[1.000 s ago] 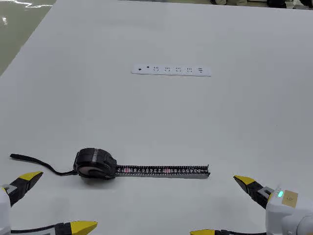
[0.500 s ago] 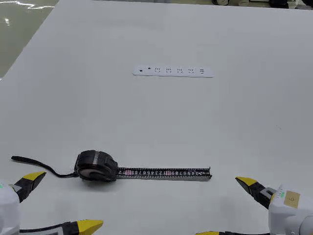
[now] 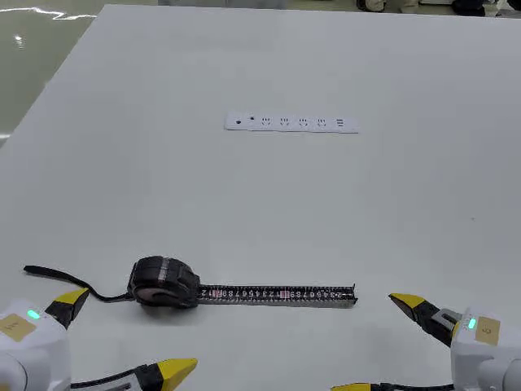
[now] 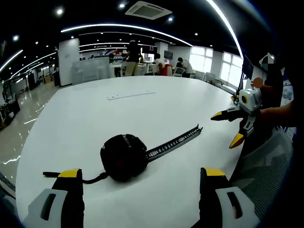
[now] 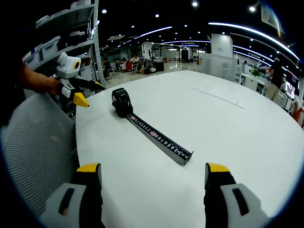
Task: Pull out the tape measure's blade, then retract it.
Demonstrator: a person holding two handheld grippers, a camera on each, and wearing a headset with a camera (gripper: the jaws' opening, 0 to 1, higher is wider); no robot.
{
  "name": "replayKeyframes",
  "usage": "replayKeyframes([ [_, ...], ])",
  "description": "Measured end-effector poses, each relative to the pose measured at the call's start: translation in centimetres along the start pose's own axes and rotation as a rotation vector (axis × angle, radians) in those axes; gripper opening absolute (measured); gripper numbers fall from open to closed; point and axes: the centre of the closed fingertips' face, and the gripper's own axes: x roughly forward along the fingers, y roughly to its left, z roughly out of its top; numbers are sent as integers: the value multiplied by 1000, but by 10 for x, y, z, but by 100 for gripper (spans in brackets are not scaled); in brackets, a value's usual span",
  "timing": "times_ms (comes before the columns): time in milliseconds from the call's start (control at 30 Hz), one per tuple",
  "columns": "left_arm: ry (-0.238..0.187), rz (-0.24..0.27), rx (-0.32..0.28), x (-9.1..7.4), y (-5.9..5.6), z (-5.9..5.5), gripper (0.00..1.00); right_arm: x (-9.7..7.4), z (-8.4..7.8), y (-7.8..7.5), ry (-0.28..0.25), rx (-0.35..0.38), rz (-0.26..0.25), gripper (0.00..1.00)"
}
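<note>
Tape measure case (image 3: 163,283): black, lying on its side on the white table (image 3: 326,204). Blade (image 3: 281,293) is drawn out of the case toward the right, flat on the surface with the numbers up. End hook (image 3: 353,295) is at the far right of the blade, well away from the case. Wrist strap (image 3: 57,277) trails off the case's left side, loose on the table.

Left gripper (image 3: 122,336): just on the person's side of the case, slightly left, jaws spread wide, nothing between them. In the left gripper view the case sits ahead of the gap, not touched.

Right gripper (image 3: 376,344): well right of the case, near the hook and on the person's side of it. Jaws also wide apart and empty.

Power strip (image 3: 291,123): white, well beyond the case, clear of the work.

Reading: blade looks already out, so retraction is what remains.

Risks:
- Released without the case pinned, the spring could drag the light case across the smooth top rather than reel the blade in.
- With the hook let go freely, the blade may whip back and slam the case mouth, or buckle on the way.
- Jaws closing on the blade's edge instead of its flat could kink it.
- The strap lies close to the left jaws and could get caught in the grip.
- I can't make out the lock or brake, so it may be hard to reach with the jaws.
</note>
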Motion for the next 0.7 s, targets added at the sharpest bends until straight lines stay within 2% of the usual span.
replayKeyframes([
  [233,-15,20,-24,8,-5,3,100,4,-4,-8,11,-21,15,89],
  [333,-24,44,-25,12,-4,5,100,6,-5,-11,17,-32,21,88],
  [467,-27,86,-24,15,0,6,100,7,-7,-17,20,-56,27,86],
  [700,-18,144,-69,22,7,3,100,13,-7,-25,20,-120,61,77],
])
